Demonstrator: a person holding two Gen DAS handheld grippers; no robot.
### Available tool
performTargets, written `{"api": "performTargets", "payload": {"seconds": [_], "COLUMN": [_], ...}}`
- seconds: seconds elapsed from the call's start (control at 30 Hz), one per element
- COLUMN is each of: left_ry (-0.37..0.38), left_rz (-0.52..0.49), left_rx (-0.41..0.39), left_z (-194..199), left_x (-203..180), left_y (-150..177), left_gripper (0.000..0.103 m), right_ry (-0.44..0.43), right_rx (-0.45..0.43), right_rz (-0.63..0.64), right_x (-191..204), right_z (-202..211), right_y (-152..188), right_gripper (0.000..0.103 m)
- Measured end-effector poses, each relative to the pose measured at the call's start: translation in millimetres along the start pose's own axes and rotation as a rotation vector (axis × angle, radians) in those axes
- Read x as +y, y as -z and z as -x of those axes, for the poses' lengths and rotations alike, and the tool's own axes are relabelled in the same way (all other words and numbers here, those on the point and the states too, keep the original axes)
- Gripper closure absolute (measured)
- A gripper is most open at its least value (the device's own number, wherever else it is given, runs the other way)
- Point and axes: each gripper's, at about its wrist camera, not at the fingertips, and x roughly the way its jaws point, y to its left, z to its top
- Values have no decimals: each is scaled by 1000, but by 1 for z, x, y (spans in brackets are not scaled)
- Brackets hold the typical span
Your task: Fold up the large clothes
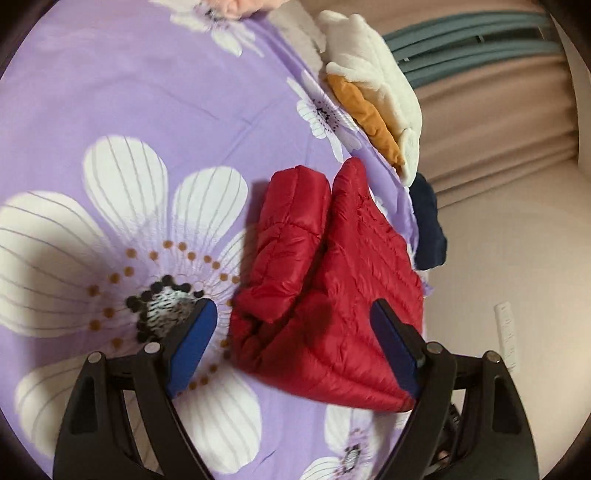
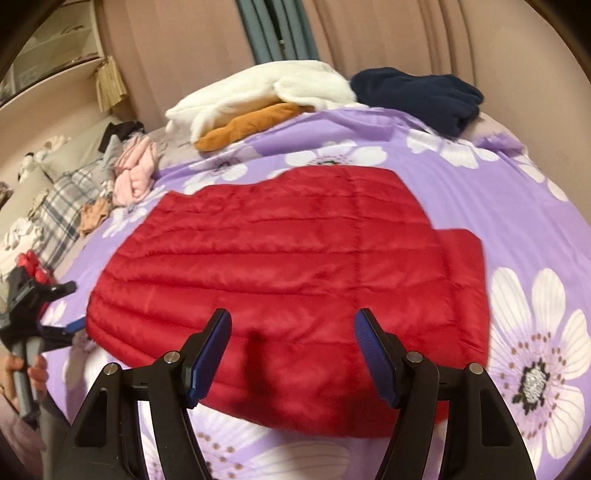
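Note:
A red quilted puffer jacket point(image 2: 288, 258) lies spread flat on the purple flowered bedspread point(image 2: 498, 206), back side up, one sleeve folded in at the right. In the left wrist view the jacket point(image 1: 332, 295) appears bunched, with a sleeve point(image 1: 291, 236) folded over it. My right gripper point(image 2: 293, 325) is open and empty, hovering over the jacket's near hem. My left gripper point(image 1: 295, 314) is open and empty above the jacket's edge. It also shows in the right wrist view point(image 2: 55, 306) at the jacket's left edge, held by a hand.
A white fleece garment point(image 2: 266, 92), an orange garment point(image 2: 251, 125) and a navy garment point(image 2: 417, 96) lie at the bed's far edge. Pink clothes point(image 2: 135, 173) and a plaid cloth point(image 2: 66, 210) sit at the left. Curtains point(image 2: 388, 33) hang behind.

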Motion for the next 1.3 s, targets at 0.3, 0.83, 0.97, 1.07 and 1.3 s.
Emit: {"api": "performTargets", "payload": {"seconds": [0.3,0.83,0.97,1.07,1.3], "left_ry": [79,-32,-59,-74,-61], "left_rz": [70,-73,-123,-208,-395], "left_rx": [70,137,122,99,52], "left_z": [-43,-81,-76,-68,-49], "left_x": [2,-15,-23,-44,-118], "left_y": [-23,-33,-29,-26,-9], "left_gripper": [14,28,49,62,64], "right_ry": [-52,-61,-39,-55,-115], "right_rx": [-7,25,83,114,122], "right_rz": [66,254,269,224,125], "right_x": [30,87,88,79,65], "right_z": [-17,-70,-90,-99,-101], "right_y": [-13,-36,-29,-29,-27], "right_gripper": [34,65,72,73,74]}}
